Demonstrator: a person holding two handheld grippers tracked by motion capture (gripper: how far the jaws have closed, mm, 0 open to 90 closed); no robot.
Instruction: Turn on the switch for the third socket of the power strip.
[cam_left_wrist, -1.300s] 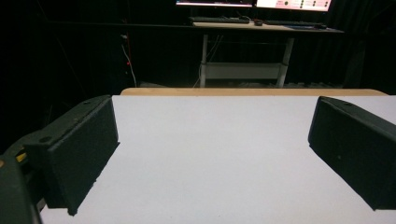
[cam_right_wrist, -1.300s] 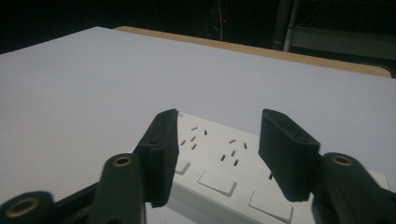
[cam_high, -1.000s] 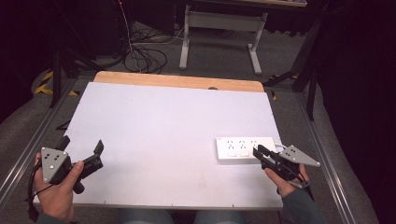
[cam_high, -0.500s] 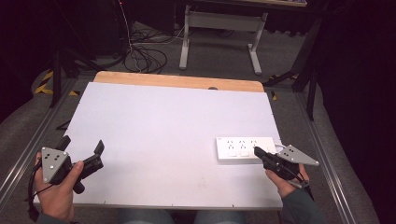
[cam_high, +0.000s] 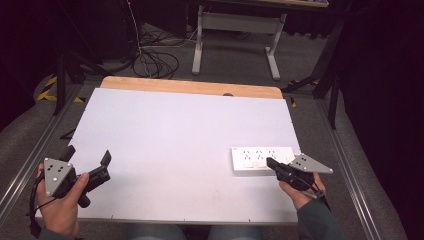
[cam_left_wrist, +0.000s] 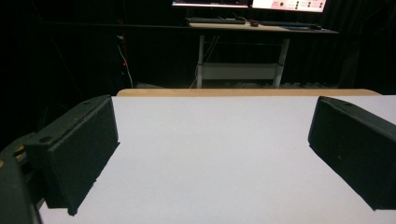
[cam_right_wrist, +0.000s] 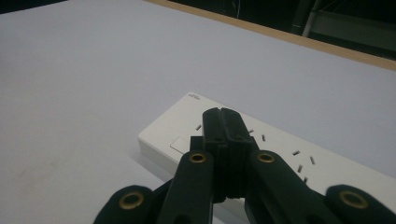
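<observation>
One power strip (cam_high: 261, 160) is counted on the worktop (cam_high: 180, 135), white, flat on its back, sockets facing up. It is placed near the right edge of the worktop, closer to the near edge than to the far one. Its long axis is laid parallel to the near edge, one short end pointed at the right edge, the other at the middle of the worktop. Three socket groups are made out along its top in the high view; in the right gripper view the same strip (cam_right_wrist: 289, 154) is seen running away to the right.

Two grippers are counted. The right gripper (cam_high: 270, 162) is held over the near right part of the strip, its jaws having just been closed, now pressed together with nothing between them (cam_right_wrist: 222, 115). Contact between tip and strip cannot be told.

The left gripper (cam_high: 86, 154) is held at the near left corner of the worktop, jaws spread wide, nothing between them, well apart from the strip.
</observation>
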